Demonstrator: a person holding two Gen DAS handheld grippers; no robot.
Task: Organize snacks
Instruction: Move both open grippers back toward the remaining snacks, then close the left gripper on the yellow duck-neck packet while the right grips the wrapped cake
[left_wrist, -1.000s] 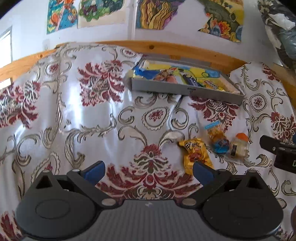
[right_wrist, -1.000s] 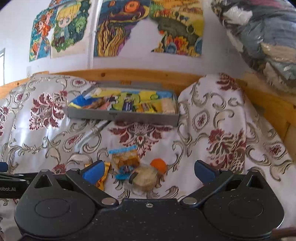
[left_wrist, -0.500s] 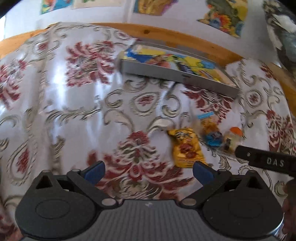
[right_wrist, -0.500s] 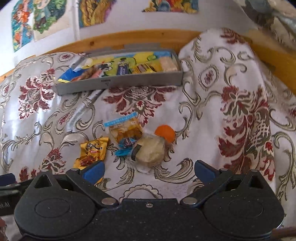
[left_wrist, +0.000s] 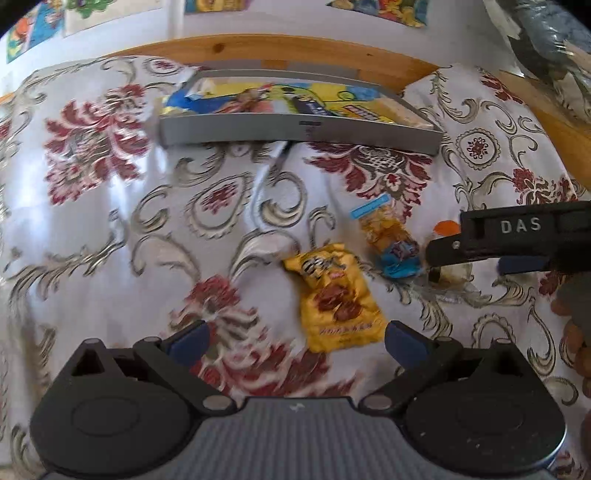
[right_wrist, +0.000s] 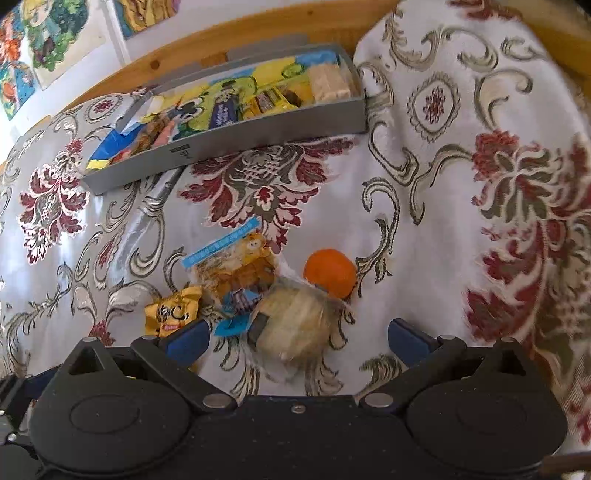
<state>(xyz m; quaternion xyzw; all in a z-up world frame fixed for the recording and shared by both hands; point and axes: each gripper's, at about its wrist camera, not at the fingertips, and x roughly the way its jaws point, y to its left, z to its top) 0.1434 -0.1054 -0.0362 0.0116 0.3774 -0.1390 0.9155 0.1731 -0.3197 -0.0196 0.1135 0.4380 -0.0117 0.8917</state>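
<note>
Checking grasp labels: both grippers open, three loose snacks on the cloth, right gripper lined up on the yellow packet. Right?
Not quite. In the right wrist view the right gripper is lined up on the clear-wrapped bun; the yellow packet lies outside its left finger. The rest holds.

Both hand-held grippers (left_wrist: 295, 338) (right_wrist: 297, 338) agape, empty

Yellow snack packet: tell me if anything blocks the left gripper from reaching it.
Nothing visible does. The yellow snack packet lies flat on the patterned cloth just ahead of the left gripper, whose jaws stand open. The right gripper hovers off to the side, over other snacks.
</note>
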